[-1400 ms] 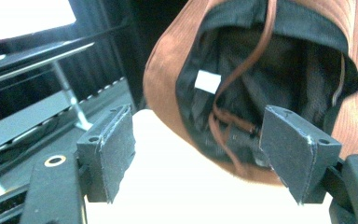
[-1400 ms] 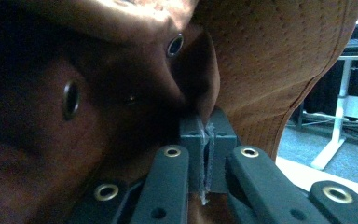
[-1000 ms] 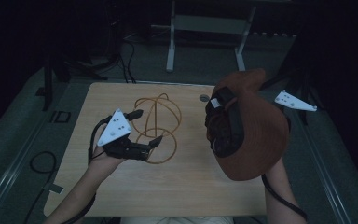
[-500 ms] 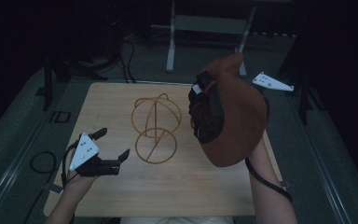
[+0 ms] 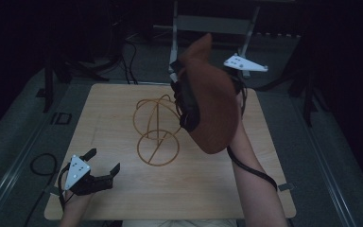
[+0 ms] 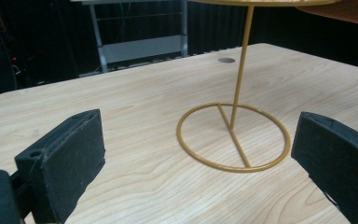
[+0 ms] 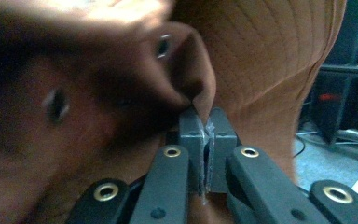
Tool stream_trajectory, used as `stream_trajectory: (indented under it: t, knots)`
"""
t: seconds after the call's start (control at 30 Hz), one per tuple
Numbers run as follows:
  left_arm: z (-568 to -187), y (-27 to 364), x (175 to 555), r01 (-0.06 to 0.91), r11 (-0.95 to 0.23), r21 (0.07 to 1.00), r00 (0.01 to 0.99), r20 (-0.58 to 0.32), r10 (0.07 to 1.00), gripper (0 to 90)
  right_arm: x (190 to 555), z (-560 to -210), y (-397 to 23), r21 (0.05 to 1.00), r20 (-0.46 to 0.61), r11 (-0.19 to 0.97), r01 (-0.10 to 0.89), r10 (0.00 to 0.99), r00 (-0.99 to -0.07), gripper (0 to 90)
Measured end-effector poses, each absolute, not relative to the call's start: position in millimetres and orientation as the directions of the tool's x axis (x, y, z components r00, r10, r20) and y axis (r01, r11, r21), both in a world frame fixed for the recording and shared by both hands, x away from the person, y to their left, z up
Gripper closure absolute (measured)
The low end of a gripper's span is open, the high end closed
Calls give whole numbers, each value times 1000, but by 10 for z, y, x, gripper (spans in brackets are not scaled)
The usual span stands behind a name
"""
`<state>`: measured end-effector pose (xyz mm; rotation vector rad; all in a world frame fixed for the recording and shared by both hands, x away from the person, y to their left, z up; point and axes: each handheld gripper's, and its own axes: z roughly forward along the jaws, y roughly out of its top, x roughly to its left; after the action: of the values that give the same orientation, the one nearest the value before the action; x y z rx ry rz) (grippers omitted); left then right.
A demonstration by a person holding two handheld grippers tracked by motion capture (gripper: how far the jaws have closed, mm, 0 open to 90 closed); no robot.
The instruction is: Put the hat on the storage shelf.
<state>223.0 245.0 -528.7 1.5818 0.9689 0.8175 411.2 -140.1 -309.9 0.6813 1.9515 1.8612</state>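
Wooden table (image 5: pixel 123 189), metal frame (image 5: pixel 212 23) behind.

The gold wire stand with a ring base (image 5: pixel 158 137) rises at the middle of the light wooden table (image 5: pixel 123 194), the one upright obstacle on it. The brown fabric cap (image 5: pixel 210 106) hangs just beside its upper loops, crowding the right side. Bare tabletop lies between the stand and the left gripper (image 5: pixel 105 168), and along the near edge.

Left gripper (image 5: pixel 105 170) jaws apart; right gripper (image 7: pixel 207 135) jaws clamped.
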Motion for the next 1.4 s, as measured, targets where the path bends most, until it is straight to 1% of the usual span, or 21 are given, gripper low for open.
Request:
stream_trajectory:
  t: [0.17,0.2,0.3,0.4,0.43,0.5,0.57,0.6,0.63,0.7,0.8,0.93,1.1,1.23,1.27,1.3,1.33,1.4]
  knots:
    - [-5369,2500,2234,198,-95,976,423,2,906,35,4133,-3151,-1012,989,65,80,125,526,-848,875]
    - [-5369,2500,2234,198,-95,976,423,2,906,34,4133,-3151,-1012,989,65,80,125,526,-848,875]
    - [-5396,2523,2241,202,-81,976,422,-12,906,35,4128,-3205,-766,980,56,143,142,484,-873,871]
    - [-5404,2551,2246,200,-65,978,420,-25,907,35,4123,-3266,-583,966,44,209,149,439,-897,843]
    - [-5407,2558,2246,200,-63,978,420,-28,907,35,4120,-3290,-535,963,38,226,149,430,-902,826]
    - [-5418,2566,2247,199,-57,978,418,-32,908,35,4135,-3337,-464,955,62,240,173,407,-911,767]
    - [-5423,2568,2248,202,-60,978,419,-31,907,35,4144,-3358,-435,951,65,252,178,401,-914,750]
    - [-5434,2564,2247,199,-55,978,420,-34,907,35,4150,-3379,-403,945,60,271,182,403,-913,726]
    - [-5439,2560,2247,203,-59,977,423,-33,906,36,4157,-3422,-352,939,64,286,190,398,-915,572]
    - [-5453,2552,2249,199,-58,978,426,-33,904,36,4182,-3436,-326,926,77,308,218,413,-908,492]
    - [-5476,2542,2253,203,-56,978,425,-37,904,35,4184,-3452,-321,922,75,321,217,403,-912,403]
    - [-5490,2543,2259,208,-56,977,425,-38,905,35,4176,-3463,-384,923,87,310,229,412,-907,384]
    - [-5505,2539,2267,212,-55,976,426,-42,904,35,4165,-3471,-491,923,96,306,232,401,-911,333]
    - [-5508,2538,2270,212,-54,976,423,-41,905,35,4151,-3479,-601,929,118,282,240,389,-914,264]
    - [-5508,2536,2271,211,-54,976,424,-42,904,35,4155,-3485,-629,929,128,273,248,393,-911,236]
    - [-5508,2531,2272,210,-52,976,425,-43,904,35,4155,-3496,-655,929,136,271,250,379,-915,175]
    - [-5509,2528,2273,212,-57,976,426,-40,904,35,4151,-3507,-678,928,137,280,246,359,-923,157]
    - [-5517,2516,2276,214,-63,975,428,-35,903,35,4147,-3533,-731,927,143,274,255,370,-918,160]
